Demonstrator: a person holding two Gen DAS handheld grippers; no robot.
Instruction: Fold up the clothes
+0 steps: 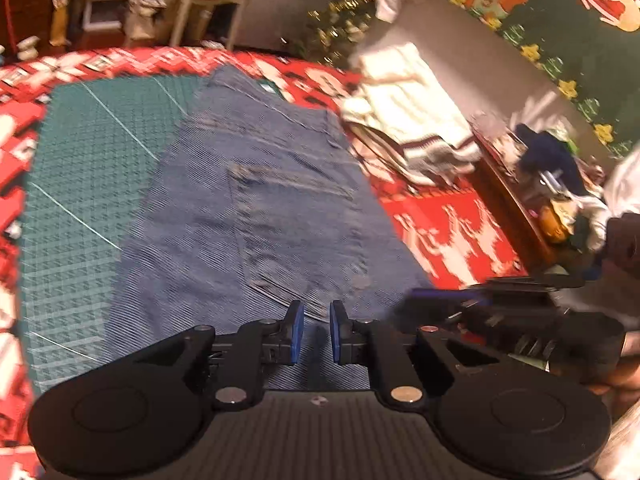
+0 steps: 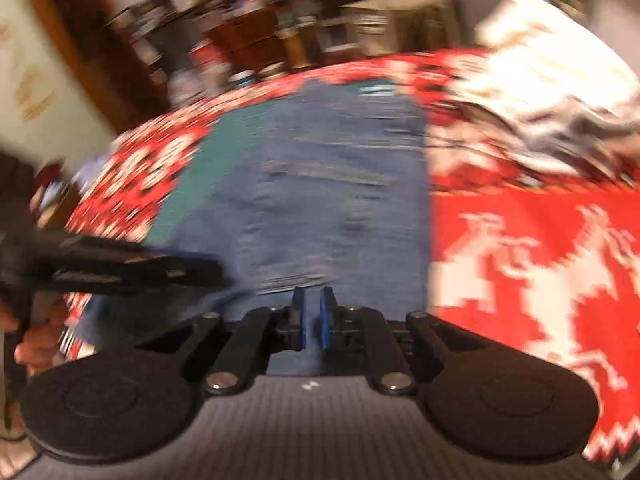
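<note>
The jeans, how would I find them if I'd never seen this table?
Find the red Christmas tablecloth, then the green mat on it. The jeans lie flat, partly on that mat, in front of both grippers. They are the only blue denim; the pile of clothes beside them is white.

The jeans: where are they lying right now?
The jeans lie flat mid-frame in both wrist views, partly on the green cutting mat over the red Christmas tablecloth, with the pile of white clothes to their right.
</note>
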